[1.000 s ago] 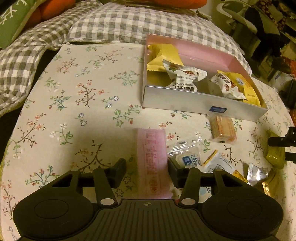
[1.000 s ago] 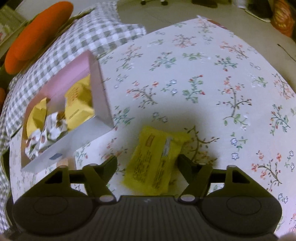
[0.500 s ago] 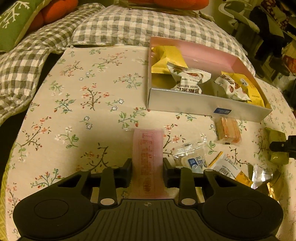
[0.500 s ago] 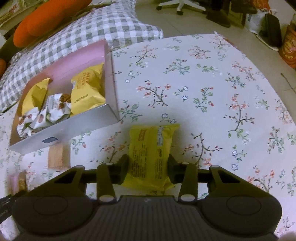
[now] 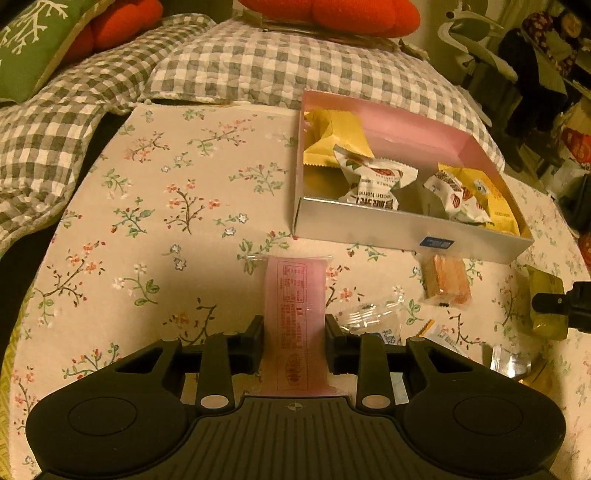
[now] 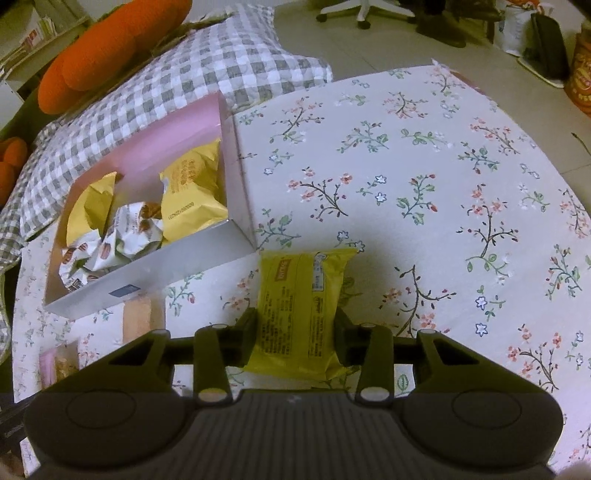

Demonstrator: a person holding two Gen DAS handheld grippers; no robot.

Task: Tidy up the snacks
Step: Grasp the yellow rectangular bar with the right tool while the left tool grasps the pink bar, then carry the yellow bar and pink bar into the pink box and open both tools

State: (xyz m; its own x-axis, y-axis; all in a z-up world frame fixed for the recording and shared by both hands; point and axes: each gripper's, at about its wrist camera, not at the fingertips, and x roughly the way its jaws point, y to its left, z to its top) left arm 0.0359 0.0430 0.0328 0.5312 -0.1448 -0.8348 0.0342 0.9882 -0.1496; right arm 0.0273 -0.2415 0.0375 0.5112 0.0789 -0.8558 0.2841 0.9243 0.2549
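Note:
My left gripper (image 5: pixel 294 334) is shut on a long pink snack packet (image 5: pixel 294 295) and holds it above the floral cloth. My right gripper (image 6: pixel 295 332) is shut on a yellow snack packet (image 6: pixel 301 299), also lifted; this gripper and packet show at the right edge of the left wrist view (image 5: pixel 546 302). The pink-lined open box (image 5: pixel 406 225) holds yellow and white wrapped snacks (image 5: pixel 373 184). It also shows in the right wrist view (image 6: pixel 155 266), up and to the left of the yellow packet.
Loose snacks lie in front of the box: an orange wafer pack (image 5: pixel 445 280), clear and white packets (image 5: pixel 373 321). Checked cushions (image 5: pixel 258 70) and orange pillows (image 6: pixel 110 51) border the floral table cloth (image 6: pixel 443 184). An office chair (image 6: pixel 362 11) stands beyond.
Both grippers closed on their packets, the left on the pink one and the right on the yellow one, and lifted them off the cloth while pulling back from the box.

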